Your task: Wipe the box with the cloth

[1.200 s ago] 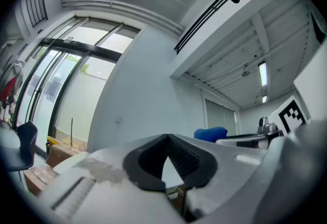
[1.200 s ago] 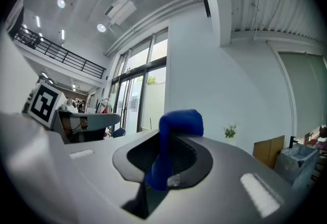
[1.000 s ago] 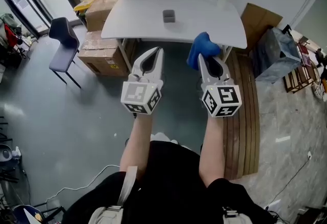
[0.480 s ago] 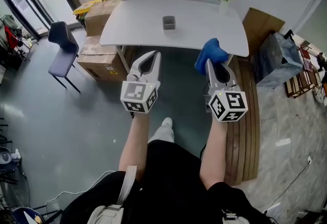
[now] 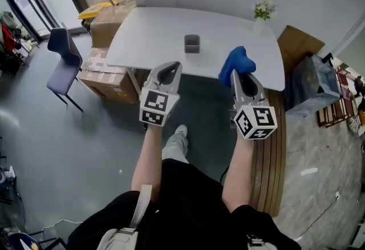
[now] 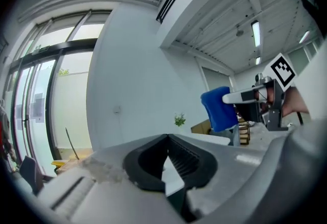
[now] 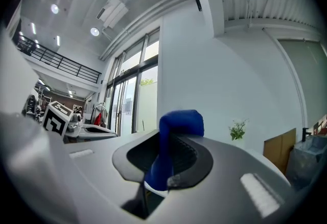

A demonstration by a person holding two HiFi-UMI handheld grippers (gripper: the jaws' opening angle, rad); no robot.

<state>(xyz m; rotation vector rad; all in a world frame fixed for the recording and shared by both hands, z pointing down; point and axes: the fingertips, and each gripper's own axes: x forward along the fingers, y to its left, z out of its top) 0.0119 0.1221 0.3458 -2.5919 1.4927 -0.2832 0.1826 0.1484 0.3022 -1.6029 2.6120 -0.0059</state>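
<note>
Both closed — left tool (image 5: 173,64) empty, right tool (image 5: 234,73) clamping blue cloth (image 5: 238,60), lower end hidden — box (image 5: 192,44) small, indistinct

Blue cloth (image 5: 235,60), dk-grey box (image 5: 191,44), white table (image 5: 148,32), navy chair (image 5: 60,60), grey floor (image 5: 85,146).

The box (image 5: 191,44) sits centrally on the bench (image 5: 148,32), a potted plant (image 5: 262,12) at its far right corner. Cartons (image 5: 105,75) and a chair (image 5: 60,55) stand to its left. The left claw (image 5: 177,64) and the right claw (image 5: 234,73), gripping the cloth (image 5: 236,61), hang in front.
</note>
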